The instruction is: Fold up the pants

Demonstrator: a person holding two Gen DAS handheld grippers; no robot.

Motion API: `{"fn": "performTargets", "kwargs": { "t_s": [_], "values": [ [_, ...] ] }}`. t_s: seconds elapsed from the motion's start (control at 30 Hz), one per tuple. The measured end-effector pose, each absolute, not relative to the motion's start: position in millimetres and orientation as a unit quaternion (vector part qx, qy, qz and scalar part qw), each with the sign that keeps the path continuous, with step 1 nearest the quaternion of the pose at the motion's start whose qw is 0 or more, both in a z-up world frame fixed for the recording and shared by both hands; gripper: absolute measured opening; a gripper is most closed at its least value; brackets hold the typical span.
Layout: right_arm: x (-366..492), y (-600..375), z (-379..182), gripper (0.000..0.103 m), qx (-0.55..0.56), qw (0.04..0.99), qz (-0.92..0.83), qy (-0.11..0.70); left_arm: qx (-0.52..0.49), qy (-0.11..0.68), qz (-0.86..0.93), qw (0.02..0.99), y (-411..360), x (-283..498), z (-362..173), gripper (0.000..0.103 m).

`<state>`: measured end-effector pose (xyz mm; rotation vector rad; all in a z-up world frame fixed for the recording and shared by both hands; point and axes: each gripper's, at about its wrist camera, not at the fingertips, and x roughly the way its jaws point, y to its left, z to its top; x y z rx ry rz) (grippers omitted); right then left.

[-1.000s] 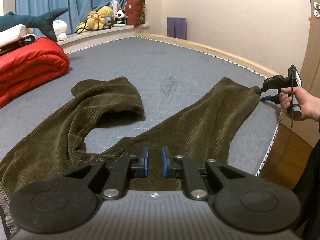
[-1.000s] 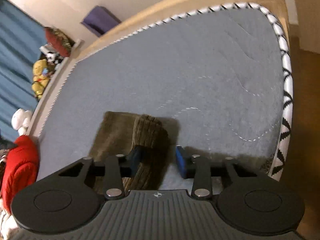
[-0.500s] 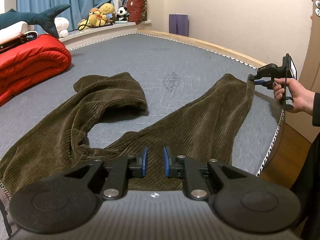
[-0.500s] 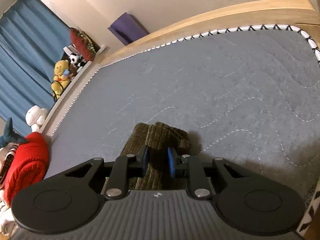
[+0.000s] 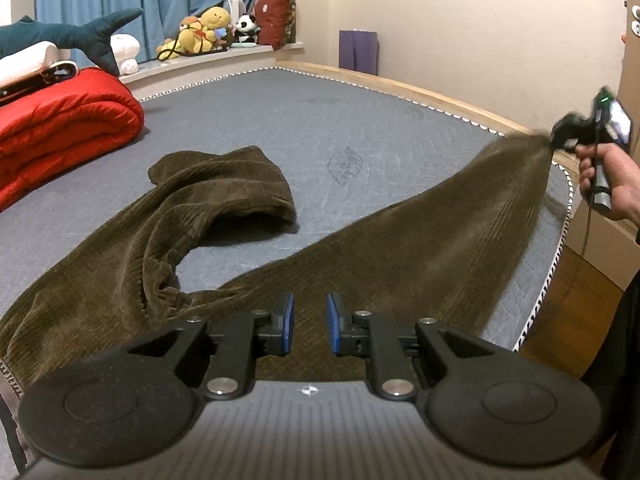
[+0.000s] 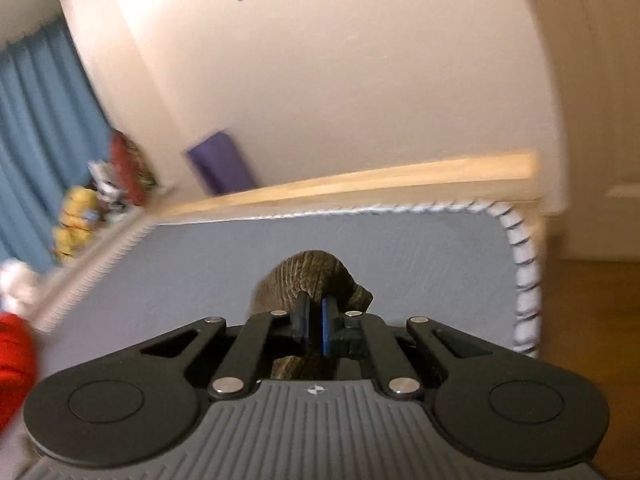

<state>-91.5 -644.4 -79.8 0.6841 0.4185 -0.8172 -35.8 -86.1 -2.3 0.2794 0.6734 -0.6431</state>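
Brown corduroy pants (image 5: 400, 248) lie spread on the grey mattress (image 5: 280, 128). One leg bends back to the left, its cuff (image 5: 224, 172) folded over. The other leg stretches right and lifts off the bed. My right gripper (image 5: 560, 136) is shut on that leg's cuff, which bunches above its pads in the right wrist view (image 6: 312, 276). My left gripper (image 5: 307, 328) hovers over the waist end with its jaws a little apart and nothing between them.
A folded red quilt (image 5: 60, 120) lies at the bed's left. Plush toys (image 5: 200, 32) and a shark (image 5: 72, 36) sit on the window ledge. The mattress edge (image 5: 556, 264) and wooden floor (image 5: 572, 308) are on the right. A purple item (image 5: 358, 52) leans on the wall.
My right gripper closed on the leg cuff and lifted it up off the mattress, pulling the leg taut. My left gripper stayed in place.
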Motion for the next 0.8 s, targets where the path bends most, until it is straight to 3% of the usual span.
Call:
{"fn": "performTargets", "kwargs": {
  "t_s": [0.1, 0.17, 0.2, 0.23, 0.3, 0.4, 0.67, 0.8],
  "values": [
    [-86.5, -673.6, -124.7, 0.014, 0.381, 0.760, -0.429, 0.304, 0.145, 0.329, -0.312, 0.879, -90.1, -37.1, -6.8, 0.024],
    [-97.5, -682.0, -134.2, 0.027, 0.414, 0.745, -0.434, 0.292, 0.148, 0.332, -0.313, 0.877, -92.5, -38.2, -8.8, 0.027],
    [-100.9, -681.8, -130.1, 0.028, 0.414, 0.750, -0.435, 0.277, 0.148, 0.332, -0.313, 0.877, -93.2, -38.7, -8.9, 0.027],
    [-102.0, -678.8, -121.1, 0.028, 0.392, 0.762, -0.444, 0.263, 0.148, 0.332, -0.313, 0.877, -93.4, -39.2, -8.8, 0.027],
    [-100.4, -671.6, -105.8, 0.041, 0.351, 0.789, -0.447, 0.235, 0.146, 0.330, -0.314, 0.878, -93.3, -39.9, -7.7, 0.029],
    [-90.2, -665.0, -95.3, 0.045, 0.327, 0.835, -0.391, 0.206, 0.145, 0.332, -0.315, 0.877, -94.5, -39.3, -8.6, 0.030],
    [-19.7, -670.2, -121.1, 0.067, 0.281, 0.881, -0.278, 0.261, 0.158, 0.343, -0.314, 0.871, -102.6, -36.7, -20.1, 0.030],
    [9.2, -685.6, -144.9, 0.070, 0.290, 0.870, -0.281, 0.283, 0.164, 0.349, -0.309, 0.869, -103.1, -31.5, -27.3, 0.030]
  ]
}}
